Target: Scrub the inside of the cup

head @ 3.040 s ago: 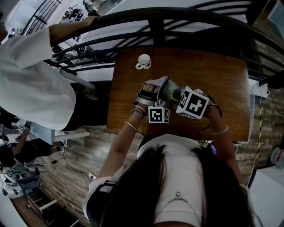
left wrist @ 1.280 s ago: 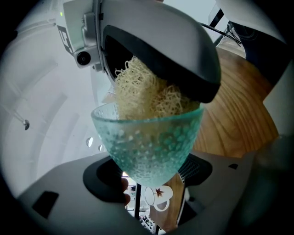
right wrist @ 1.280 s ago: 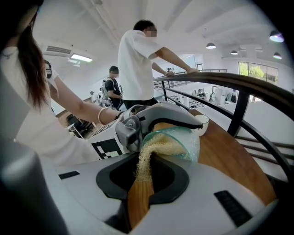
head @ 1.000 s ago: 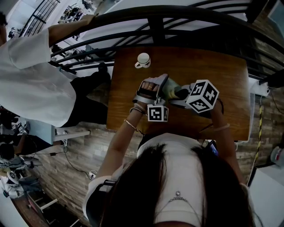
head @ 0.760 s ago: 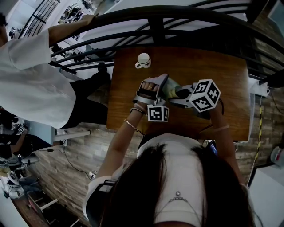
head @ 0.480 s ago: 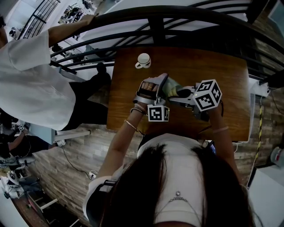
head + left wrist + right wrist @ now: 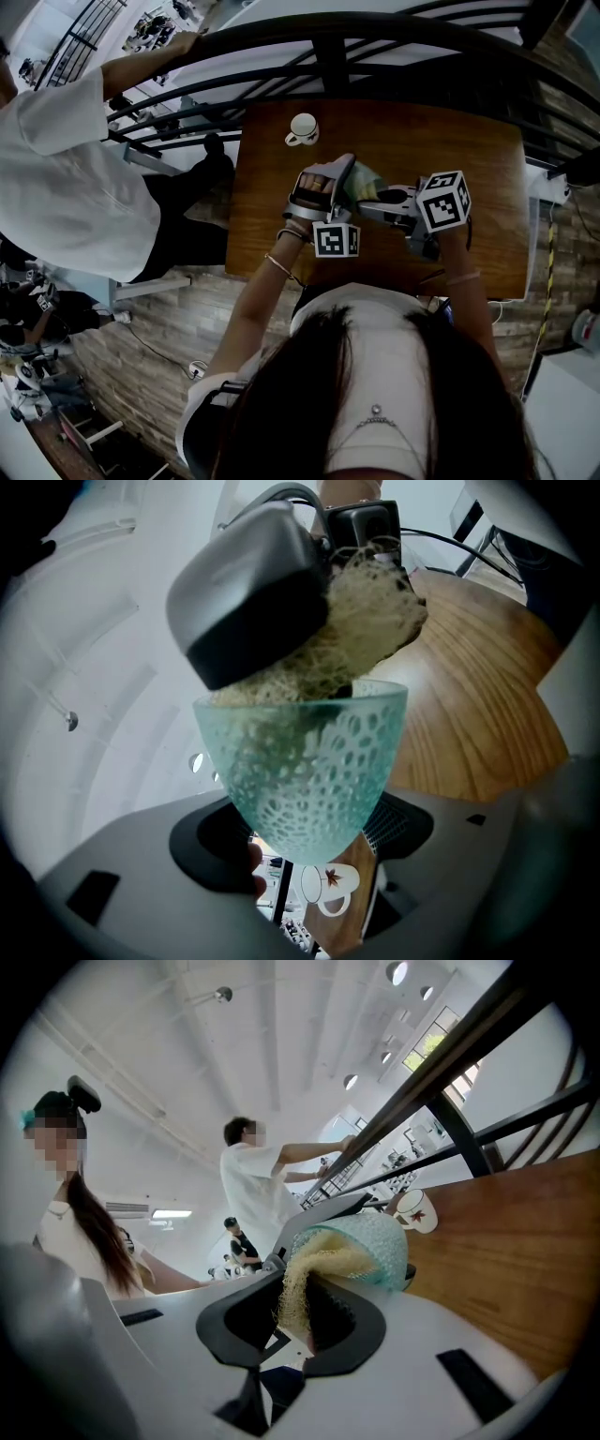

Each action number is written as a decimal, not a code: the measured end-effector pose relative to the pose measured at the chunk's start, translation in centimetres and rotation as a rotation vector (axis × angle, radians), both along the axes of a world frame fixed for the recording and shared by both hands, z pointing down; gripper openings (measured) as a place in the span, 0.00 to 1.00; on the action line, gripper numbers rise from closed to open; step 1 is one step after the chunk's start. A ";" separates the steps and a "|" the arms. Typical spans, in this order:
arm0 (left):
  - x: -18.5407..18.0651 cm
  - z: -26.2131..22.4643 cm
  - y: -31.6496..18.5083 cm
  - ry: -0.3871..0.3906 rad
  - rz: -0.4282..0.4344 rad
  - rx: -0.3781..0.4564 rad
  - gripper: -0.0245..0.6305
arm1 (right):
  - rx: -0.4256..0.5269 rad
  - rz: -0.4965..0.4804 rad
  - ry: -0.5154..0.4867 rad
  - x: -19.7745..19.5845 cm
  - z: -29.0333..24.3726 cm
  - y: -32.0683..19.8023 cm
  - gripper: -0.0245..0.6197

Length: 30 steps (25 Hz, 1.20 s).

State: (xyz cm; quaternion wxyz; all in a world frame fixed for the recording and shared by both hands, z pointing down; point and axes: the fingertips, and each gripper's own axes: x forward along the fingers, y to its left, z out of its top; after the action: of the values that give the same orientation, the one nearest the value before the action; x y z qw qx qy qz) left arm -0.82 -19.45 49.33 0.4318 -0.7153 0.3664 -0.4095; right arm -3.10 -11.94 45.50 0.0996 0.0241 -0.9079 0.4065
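Scrubbing looks well under way but can't be called done yet. The left tool is clamped round the lower part of the teal lattice cup, holding it over the wooden surface right in front of the person. The right tool is pinched tight on a straw-coloured scrub pad that's stuffed into the cup's mouth, coming in from about 3 o'clock in the head view. No telling how clean the inside is, since the pad fills the opening. Best guess is a few more twists, then pull the pad out and put the cup down. A white mug sits on the surface at roughly 11 o'clock from the cup. Compared with a second ago, the right tool's marker cube has rolled and drifted a bit toward 3 o'clock, which reads like a twisting scrub stroke, while the left tool and cup have barely budged.
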 end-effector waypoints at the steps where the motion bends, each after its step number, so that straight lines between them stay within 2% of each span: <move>1: -0.1 0.2 0.0 0.003 0.001 0.001 0.57 | -0.011 0.007 -0.016 -0.1 -0.1 -0.1 0.16; 6: 0.0 0.3 -0.1 0.023 -0.004 0.006 0.57 | -0.071 0.042 -0.105 0.1 -1.0 -0.4 0.16; 10: 0.1 -0.1 -0.4 0.026 -0.011 0.012 0.57 | -0.093 0.057 -0.127 0.3 -1.5 -0.8 0.16; 19: -0.5 0.8 -0.8 0.026 -0.036 -0.024 0.57 | -0.098 0.092 -0.072 0.0 -0.1 -1.1 0.16; 30: -0.9 1.2 -1.2 0.089 -0.094 -0.083 0.57 | -0.054 0.124 -0.034 0.7 0.6 -1.4 0.16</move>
State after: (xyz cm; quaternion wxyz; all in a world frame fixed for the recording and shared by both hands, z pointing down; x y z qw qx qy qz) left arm -1.71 -20.68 50.51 0.3654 -0.7321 0.4010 -0.4118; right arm -2.41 -13.29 46.07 0.0592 0.0709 -0.8949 0.4365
